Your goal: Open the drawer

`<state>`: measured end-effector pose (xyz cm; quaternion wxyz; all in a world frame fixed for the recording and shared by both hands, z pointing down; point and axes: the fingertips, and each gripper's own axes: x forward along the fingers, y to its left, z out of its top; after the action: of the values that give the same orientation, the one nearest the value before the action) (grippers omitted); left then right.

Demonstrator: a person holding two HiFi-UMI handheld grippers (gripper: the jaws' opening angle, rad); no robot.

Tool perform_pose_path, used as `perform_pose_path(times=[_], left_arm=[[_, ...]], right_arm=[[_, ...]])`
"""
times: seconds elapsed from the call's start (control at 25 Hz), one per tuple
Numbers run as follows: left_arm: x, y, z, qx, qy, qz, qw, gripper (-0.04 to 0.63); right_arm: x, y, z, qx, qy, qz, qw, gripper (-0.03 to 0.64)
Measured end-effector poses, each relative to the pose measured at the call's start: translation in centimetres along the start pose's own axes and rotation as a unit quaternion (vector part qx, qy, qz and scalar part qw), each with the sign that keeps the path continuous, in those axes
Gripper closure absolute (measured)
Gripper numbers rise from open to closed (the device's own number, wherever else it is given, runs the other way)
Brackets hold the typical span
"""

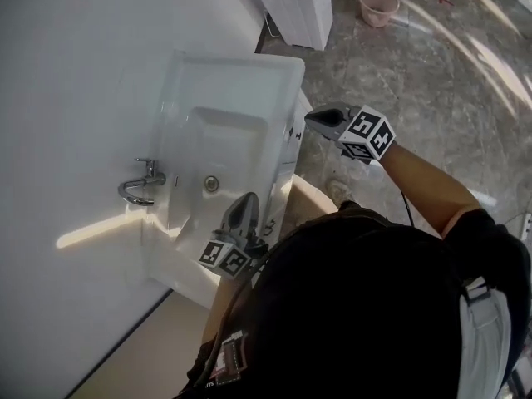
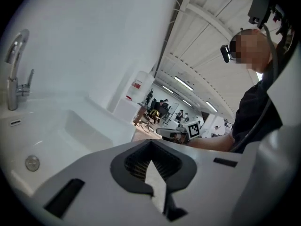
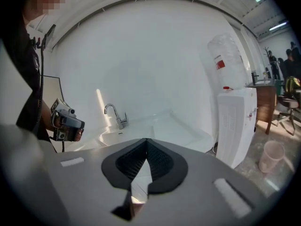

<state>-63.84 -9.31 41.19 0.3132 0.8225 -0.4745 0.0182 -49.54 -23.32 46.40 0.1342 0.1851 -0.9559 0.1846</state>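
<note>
Grey marbled floor [image 1: 432, 81]: pink bucket [image 1: 378, 5], white dispenser [image 1: 295, 7], sink vanity [image 1: 249, 73] against wall [image 1: 75, 73].

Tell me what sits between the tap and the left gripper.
Only the white sink basin, its round drain roughly midway between the tap and the left gripper. The head view shows it.

1. The right claw [image 3: 146, 140] fills the lower frame, its jaws together at the tips with nothing between them.
2. Beyond it, a white sink [image 3: 188, 132] stands against a white wall, a chrome tap [image 3: 116, 115] at its back edge.
3. At left, a hand holds the left claw [image 3: 69, 122] near the sink's end.
4. Right of the sink stands a white water dispenser [image 3: 235, 126] topped by a bottle [image 3: 226, 62].
5. A pink bucket [image 3: 271, 156] sits on the floor just beside the dispenser.
</note>
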Motion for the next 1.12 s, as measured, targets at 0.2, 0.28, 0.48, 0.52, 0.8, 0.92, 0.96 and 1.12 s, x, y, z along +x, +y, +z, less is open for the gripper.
perform_pose_path(times=[0.2, 0.28, 0.48, 0.52, 0.8, 0.92, 0.96, 1.12], left_arm=[[4.5, -0.4, -3.8, 0.018, 0.046, -0.06, 0.997, 0.604], [5.4, -0.7, -5.1, 0.019, 0.057, -0.076, 0.9953, 0.604], [5.6, -1.7, -8.9, 0.006, 0.085, -0.099, 0.9914, 0.604], [5.7, -1.7, -9.7, 0.005, 0.093, -0.098, 0.9909, 0.604], [9.7, -0.4, -15.3, 0.005, 0.13, -0.031, 0.991, 0.604], [13.1, 0.8, -18.3, -0.004, 0.134, 0.001, 0.991, 0.604], [14.4, 1.1, -19.4, -0.007, 0.136, 0.008, 0.9906, 0.604], [18.5, 2.8, -23.7, -0.026, 0.15, 0.026, 0.9879, 0.604]], right_arm=[[-0.7, -2.1, -4.2, 0.003, 0.016, -0.056, 0.998, 0.615], [-0.8, -2.3, -5.9, 0.006, 0.026, -0.074, 0.997, 0.615], [-1.6, -1.5, -10.3, 0.018, 0.048, -0.101, 0.994, 0.614], [-1.7, -1.6, -11.3, 0.022, 0.052, -0.102, 0.993, 0.614], [-0.1, -5.9, -19.4, 0.03, 0.073, -0.063, 0.995, 0.612], [1.6, -8.6, -23.5, 0.032, 0.085, -0.029, 0.995, 0.606], [2.3, -9.4, -24.9, 0.028, 0.092, -0.018, 0.995, 0.603], [5.0, -12.2, -29.9, 0.014, 0.112, 0.009, 0.994, 0.594]])
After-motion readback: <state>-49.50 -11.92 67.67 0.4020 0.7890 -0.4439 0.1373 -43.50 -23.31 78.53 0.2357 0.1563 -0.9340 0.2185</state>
